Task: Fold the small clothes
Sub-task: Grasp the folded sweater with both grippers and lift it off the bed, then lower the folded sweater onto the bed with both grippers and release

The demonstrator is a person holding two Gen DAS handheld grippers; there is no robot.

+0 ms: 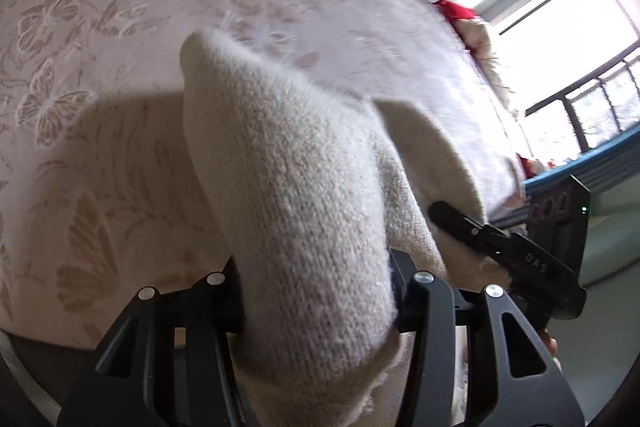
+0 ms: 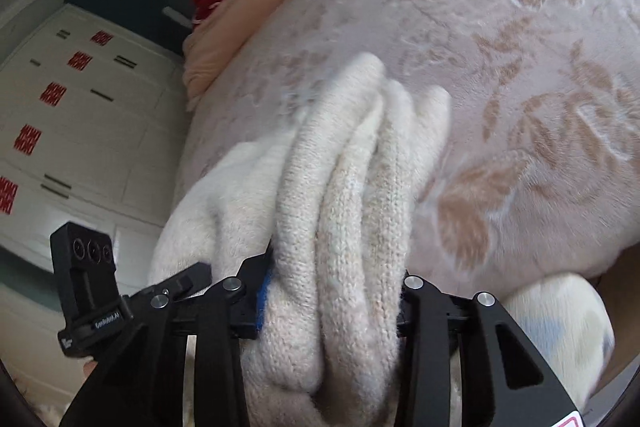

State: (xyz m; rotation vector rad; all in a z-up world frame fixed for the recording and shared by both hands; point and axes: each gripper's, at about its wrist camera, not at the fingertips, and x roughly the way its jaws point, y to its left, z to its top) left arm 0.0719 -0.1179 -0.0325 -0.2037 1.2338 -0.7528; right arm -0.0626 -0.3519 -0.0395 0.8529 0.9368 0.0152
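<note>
The knitted garment point(image 1: 296, 187), a cream-coloured fuzzy piece, is held off the bed point(image 1: 100, 39) between both claws, and its loose end is seen hanging forward over the patterned bedspread. The left claw point(image 1: 316, 303) is clamped on a thick bunch of the knit, with the fabric draped over and past the jaws. The right claw point(image 2: 332, 303) is likewise clamped on several gathered folds, which run out ahead of it in ridges. Each claw can be seen from the other's camera, close beside it, with cloth slung between them.

Several risks are judged from this. Because bunched layers, not a single edge, are gripped, an uneven fold could be produced when the piece is laid down; hidden layers may be trapped inside. The knit is soft and stretchy, so it could be pulled out of shape, or slipped from a claw, if the two hands were drawn apart too hard. The hanging end could be dragged across the bedspread and rumpled if the garment is lowered too early. Fibres could also be snagged on the jaw hardware. A second pale item point(image 2: 560, 331) lies at the bed's near edge and could be knocked.
</note>
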